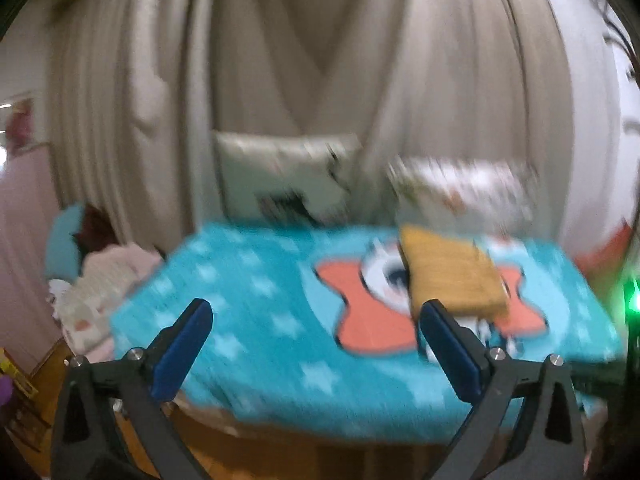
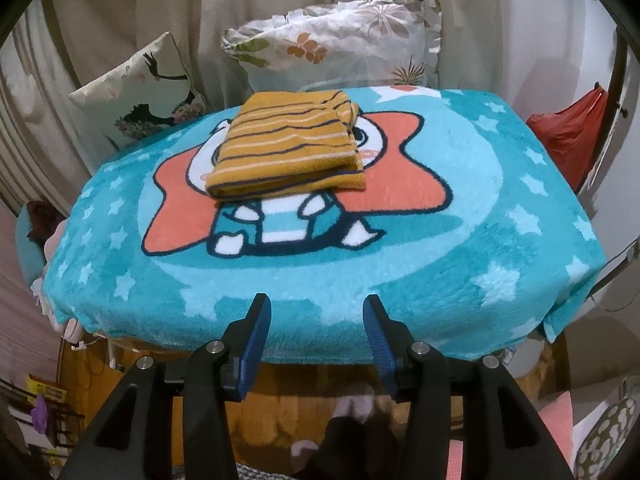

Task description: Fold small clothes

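Observation:
A folded mustard-yellow garment with dark and white stripes (image 2: 290,148) lies on a teal star-patterned blanket (image 2: 500,200) with a cartoon figure, toward its far side. It also shows, blurred, in the left wrist view (image 1: 452,276). My right gripper (image 2: 316,308) is open and empty above the blanket's near edge, well short of the garment. My left gripper (image 1: 316,310) is open wide and empty, over the near left part of the blanket (image 1: 248,280); the garment lies just beyond its right finger.
Two pillows lean on beige curtains behind the blanket: a bird-print one (image 2: 140,92) and a floral one (image 2: 340,44). A red bag (image 2: 568,136) sits at the right. A pile of pale clothes (image 1: 100,288) lies left of the blanket. Wooden furniture shows below.

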`<state>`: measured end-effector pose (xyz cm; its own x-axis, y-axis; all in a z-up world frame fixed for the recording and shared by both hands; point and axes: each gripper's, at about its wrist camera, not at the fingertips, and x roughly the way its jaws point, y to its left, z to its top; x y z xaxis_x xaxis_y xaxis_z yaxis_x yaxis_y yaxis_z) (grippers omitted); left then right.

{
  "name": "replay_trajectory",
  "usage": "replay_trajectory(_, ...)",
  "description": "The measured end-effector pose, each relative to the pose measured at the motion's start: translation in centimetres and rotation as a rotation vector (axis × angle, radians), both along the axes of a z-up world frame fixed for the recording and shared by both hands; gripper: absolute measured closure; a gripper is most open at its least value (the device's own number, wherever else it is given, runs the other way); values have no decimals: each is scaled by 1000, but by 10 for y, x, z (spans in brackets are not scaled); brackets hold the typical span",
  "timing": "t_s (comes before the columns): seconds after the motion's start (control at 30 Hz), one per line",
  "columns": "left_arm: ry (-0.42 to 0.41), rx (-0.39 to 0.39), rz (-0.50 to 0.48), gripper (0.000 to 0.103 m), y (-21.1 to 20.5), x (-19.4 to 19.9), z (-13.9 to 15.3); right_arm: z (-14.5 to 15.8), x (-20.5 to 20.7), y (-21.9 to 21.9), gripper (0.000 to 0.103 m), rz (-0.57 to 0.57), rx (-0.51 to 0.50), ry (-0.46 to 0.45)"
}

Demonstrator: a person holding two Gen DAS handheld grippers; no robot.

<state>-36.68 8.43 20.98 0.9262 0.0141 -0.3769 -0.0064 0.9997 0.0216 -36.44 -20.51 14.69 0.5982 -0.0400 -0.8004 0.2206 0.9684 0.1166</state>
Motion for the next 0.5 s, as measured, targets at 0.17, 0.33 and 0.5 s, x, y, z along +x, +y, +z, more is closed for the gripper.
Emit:
replay_trajectory(0.17, -95, -69, 31, 0, 16, -10, 28, 11, -7, 3, 51, -7, -13, -31)
replay_trajectory(0.33, -21, -70, -87, 0, 8, 0, 49, 24, -12, 8, 48, -11, -37, -74)
replay_trajectory(0.5, -92, -41, -111, 0, -20, -11, 66, 35, -15, 7, 46, -27, -54, -99)
